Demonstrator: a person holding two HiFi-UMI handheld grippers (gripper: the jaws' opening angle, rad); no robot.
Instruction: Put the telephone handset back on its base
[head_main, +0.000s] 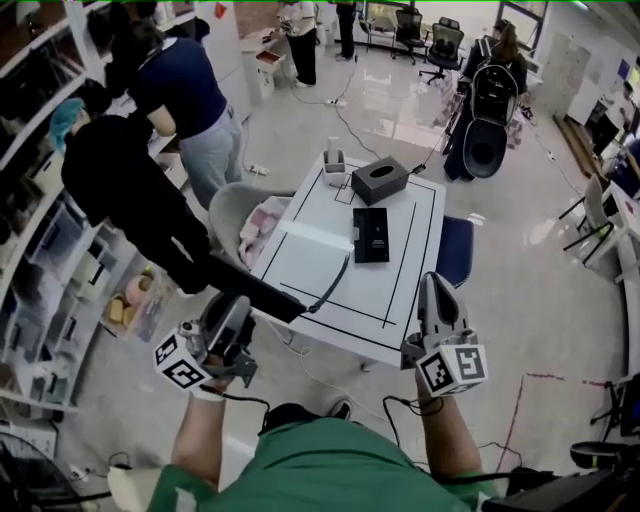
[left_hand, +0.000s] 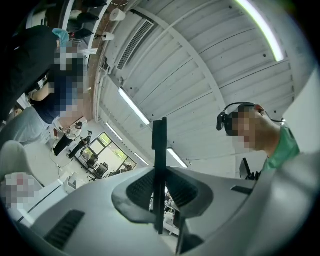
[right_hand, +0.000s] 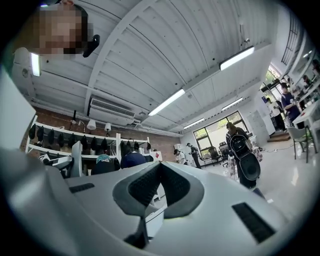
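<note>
The left claw (head_main: 238, 310) grips the black handset (head_main: 265, 293) over the near-left corner of the surface (head_main: 300, 255), its long axis slanting toward the base (head_main: 371, 236) ahead and rightward, with the closed, empty right claw (head_main: 437, 288) nearer that base.

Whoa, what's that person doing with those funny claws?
A person in a green top holds a claw in each hand. The left claw is clamped on the black telephone handset, held up by the white table's near edge, and its cord runs to the phone base on the table. The right claw is shut with nothing in it. The handset is not back on its base yet.
</note>
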